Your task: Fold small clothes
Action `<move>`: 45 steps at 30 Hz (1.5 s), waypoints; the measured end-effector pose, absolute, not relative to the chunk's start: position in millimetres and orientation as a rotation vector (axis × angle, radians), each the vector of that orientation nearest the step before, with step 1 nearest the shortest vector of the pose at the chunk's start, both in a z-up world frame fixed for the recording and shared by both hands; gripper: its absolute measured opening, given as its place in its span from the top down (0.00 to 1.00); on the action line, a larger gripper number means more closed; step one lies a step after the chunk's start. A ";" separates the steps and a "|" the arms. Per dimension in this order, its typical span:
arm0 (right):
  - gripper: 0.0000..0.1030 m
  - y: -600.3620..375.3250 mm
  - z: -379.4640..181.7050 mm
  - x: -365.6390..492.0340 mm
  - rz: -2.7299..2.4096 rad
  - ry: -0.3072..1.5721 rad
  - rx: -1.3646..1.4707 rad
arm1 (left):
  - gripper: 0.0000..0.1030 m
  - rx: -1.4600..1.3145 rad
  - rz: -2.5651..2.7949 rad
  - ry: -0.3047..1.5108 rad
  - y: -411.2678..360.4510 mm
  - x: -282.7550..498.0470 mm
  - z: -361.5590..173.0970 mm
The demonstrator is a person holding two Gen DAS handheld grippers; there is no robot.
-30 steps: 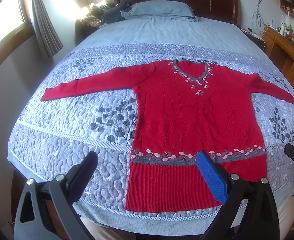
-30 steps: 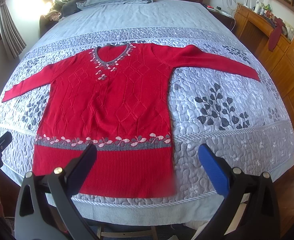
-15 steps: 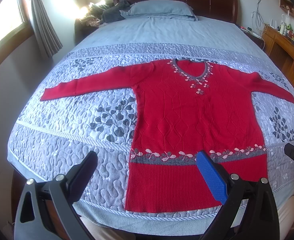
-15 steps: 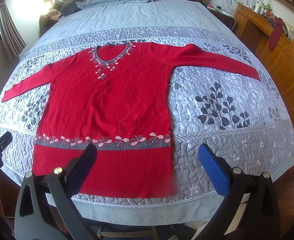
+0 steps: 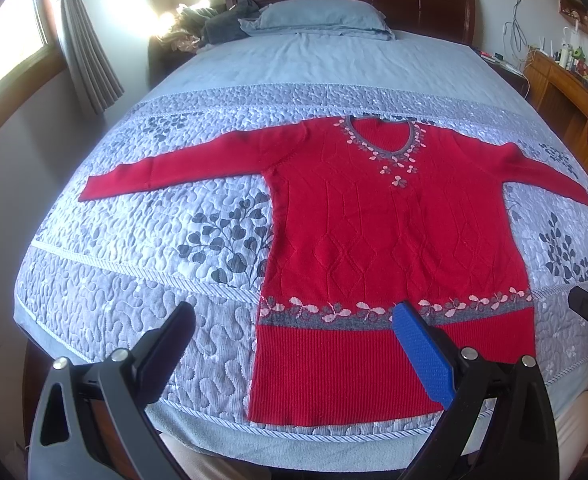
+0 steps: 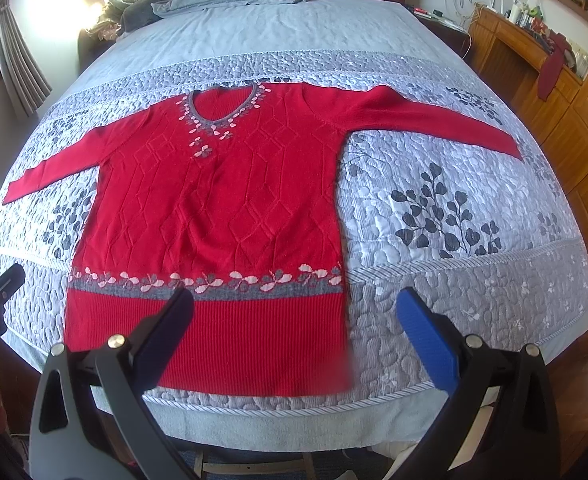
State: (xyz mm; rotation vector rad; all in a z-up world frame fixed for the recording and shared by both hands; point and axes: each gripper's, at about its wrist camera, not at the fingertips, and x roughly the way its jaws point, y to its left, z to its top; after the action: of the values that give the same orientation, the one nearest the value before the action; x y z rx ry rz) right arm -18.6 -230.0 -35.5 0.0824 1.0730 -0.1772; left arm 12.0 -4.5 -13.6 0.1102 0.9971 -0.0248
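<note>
On the bed (image 5: 142, 264) the sweater (image 5: 374, 240) lies flat as before, near the foot edge; both grippers (image 5: 294, 344) (image 6: 294, 328) hover released, folding not begun.

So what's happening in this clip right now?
A person holds a pair of tongs in each hand at the foot of a bed. A red sweater lies flat on the quilt, front up, both sleeves spread out to the sides and the hem nearest the person. The left tongs and the right tongs are both open, above the hem end, gripping nothing. No fold has been made yet.
</note>
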 end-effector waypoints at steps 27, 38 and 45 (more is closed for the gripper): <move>0.03 -698.5 -116.7 145.0 -0.513 1.259 0.466 | 0.04 0.098 -0.152 1.068 -239.4 222.9 -73.1; 0.09 -808.3 -175.4 175.7 -0.478 1.274 0.635 | 0.04 0.126 -0.178 1.113 -326.4 264.5 -111.6; 0.70 -799.5 -167.4 183.1 -0.483 1.259 0.516 | 0.04 0.159 -0.152 1.124 -311.8 264.2 -123.3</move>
State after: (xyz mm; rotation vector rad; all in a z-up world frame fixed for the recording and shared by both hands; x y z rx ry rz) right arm 183.1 -799.5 -167.4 0.5156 1.2592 -0.4832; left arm 264.2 -311.8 -123.3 0.1591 1.1236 -0.1516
